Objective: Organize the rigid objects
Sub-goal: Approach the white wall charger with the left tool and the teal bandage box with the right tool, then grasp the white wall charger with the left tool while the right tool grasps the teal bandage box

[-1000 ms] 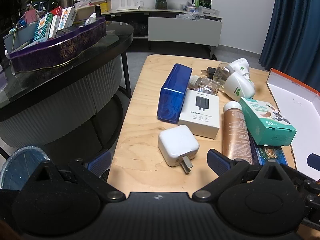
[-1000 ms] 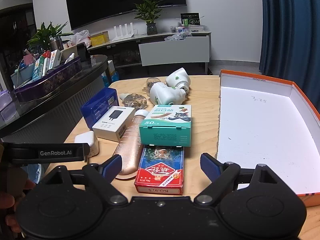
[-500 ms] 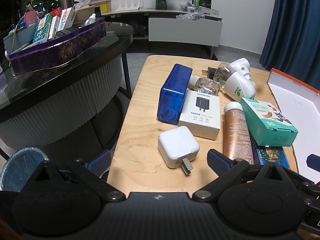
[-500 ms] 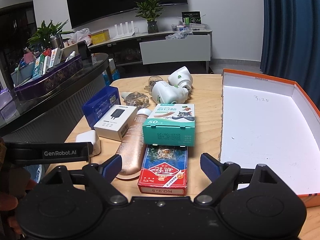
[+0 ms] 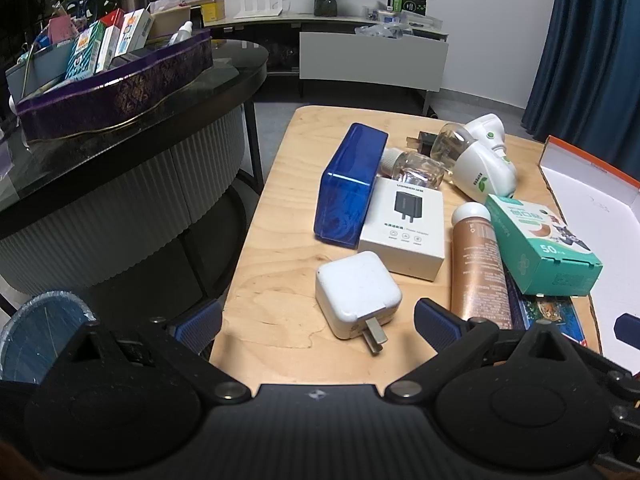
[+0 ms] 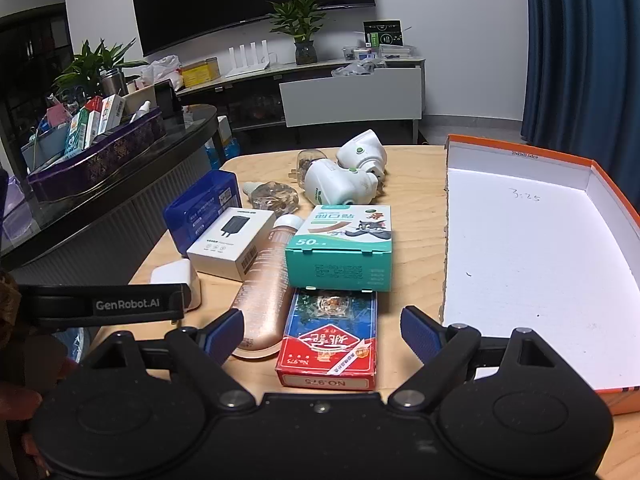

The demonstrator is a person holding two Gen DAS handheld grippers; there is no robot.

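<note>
My left gripper [image 5: 318, 326] is open and empty, just short of a white plug charger [image 5: 357, 293] on the wooden table [image 5: 276, 240]. Beyond lie a blue box [image 5: 350, 184], a white adapter box [image 5: 404, 226], a copper bottle [image 5: 478, 264] and a teal box [image 5: 540, 252]. My right gripper [image 6: 322, 330] is open and empty over a red card box [image 6: 330, 342]. The teal box [image 6: 340, 246], copper bottle [image 6: 266, 280] and two white plug-in devices [image 6: 348, 174] lie ahead. An open orange-rimmed white tray [image 6: 520, 240] sits to the right.
A dark counter [image 5: 120, 136] with a purple basket [image 5: 116, 92] of boxes stands left of the table. A blue bin [image 5: 36, 332] is on the floor at left. The left gripper's body [image 6: 104, 304] shows in the right wrist view. A glass bottle [image 6: 274, 196] lies mid-table.
The right gripper has edged forward over the red card box. The left gripper has barely moved.
</note>
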